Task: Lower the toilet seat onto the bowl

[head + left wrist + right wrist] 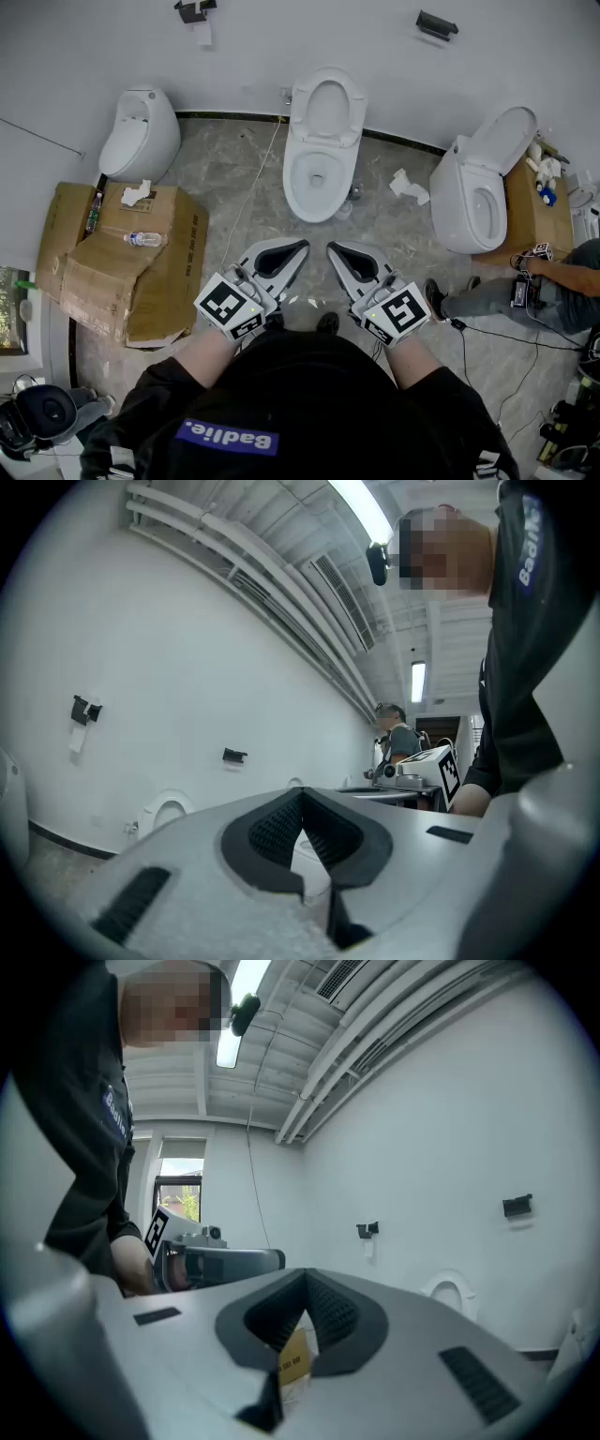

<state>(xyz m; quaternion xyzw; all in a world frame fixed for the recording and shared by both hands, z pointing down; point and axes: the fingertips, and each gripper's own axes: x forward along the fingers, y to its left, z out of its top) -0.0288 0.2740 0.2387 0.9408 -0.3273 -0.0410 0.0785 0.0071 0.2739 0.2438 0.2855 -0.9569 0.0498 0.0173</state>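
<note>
The middle white toilet stands against the far wall with its seat (327,105) raised upright above the open bowl (317,180). My left gripper (302,247) and right gripper (332,249) are held side by side over the floor, well short of the bowl, both shut and empty. In the left gripper view the shut gripper (300,801) points level at the wall, with the raised seat (169,810) small at lower left. The right gripper view has the shut gripper (305,1281) in front and the seat (452,1293) small at the right.
A white urinal-like fixture (141,133) stands at far left. Cardboard boxes (122,267) with a water bottle (142,239) lie on the floor at left. A second toilet (483,187) stands at right, a seated person (534,292) beside it. Crumpled tissue (408,186) and cables lie on the floor.
</note>
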